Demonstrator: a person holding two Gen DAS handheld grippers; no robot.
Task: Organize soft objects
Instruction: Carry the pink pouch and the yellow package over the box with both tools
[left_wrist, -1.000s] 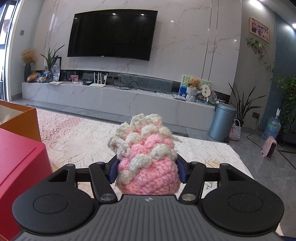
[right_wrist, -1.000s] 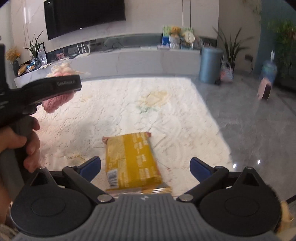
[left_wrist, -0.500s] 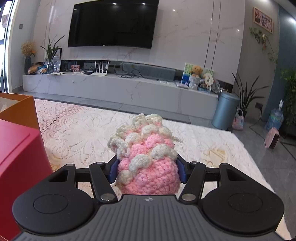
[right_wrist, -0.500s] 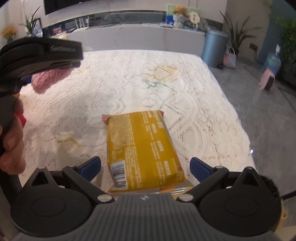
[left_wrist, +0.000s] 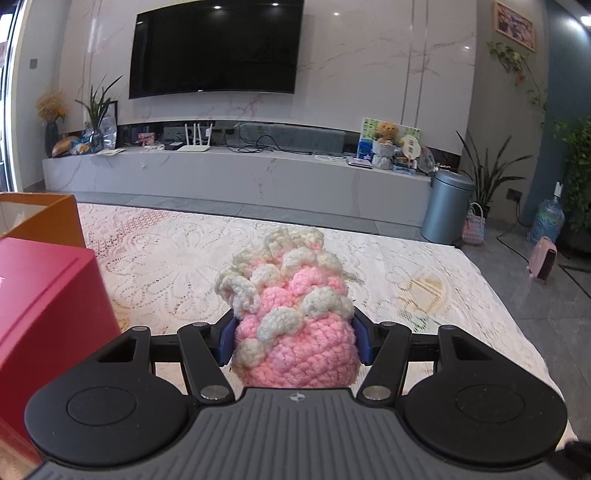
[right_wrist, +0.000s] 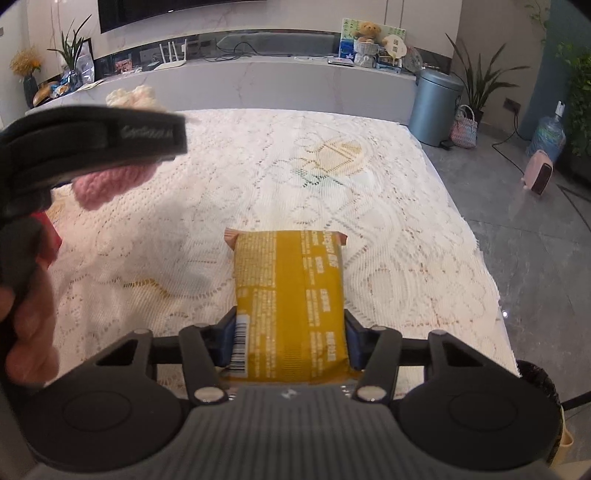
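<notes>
Your left claw (left_wrist: 294, 341) is clamped on the pink and cream crocheted pouch (left_wrist: 293, 317), with a blue pad pressed into each side of it, and the pouch stands upright between the fingers with its frilled cream top pointing away from you. It is held up off the lace-covered bench (left_wrist: 166, 258). To your left on that bench sit a red box (left_wrist: 48, 306) and, just behind it, an orange box (left_wrist: 40, 218), the two close together. Your right claw (right_wrist: 290, 341) is closed on a yellow packet (right_wrist: 290, 291), both blue pads touching its long sides near the barcode end; the packet points forward over the lace cloth, and you cannot tell from this view whether its far end rests on the cloth or is lifted clear. In the right wrist view your left claw shows at the upper left, with the pouch's pink underside hanging below the black finger and its cream frill showing above it, and your left hand (right_wrist: 29, 325) wrapped round the handle. Beyond the bench stand a grey bin (left_wrist: 445, 208) and a wall-mounted television (left_wrist: 216, 48).
</notes>
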